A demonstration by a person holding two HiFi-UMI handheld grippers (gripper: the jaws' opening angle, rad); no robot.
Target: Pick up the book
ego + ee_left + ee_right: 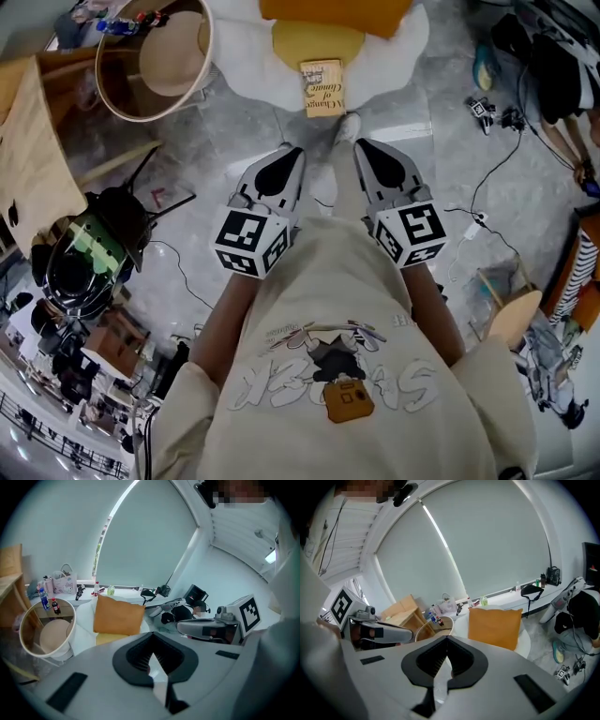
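Observation:
The book, tan with dark lettering, lies flat at the front edge of a white round seat, just below a yellow cushion. Both grippers hang over the grey floor short of it, pointing toward it. My left gripper has its jaws together with nothing between them, as its own view shows. My right gripper is shut and empty too. In both gripper views the jaws hide the book; only the orange cushion shows beyond them.
A round tub-like side table and a wooden cabinet stand to the left. A black device on a stand sits lower left. Cables and small gear lie on the floor at right. The person's socked foot rests near the seat.

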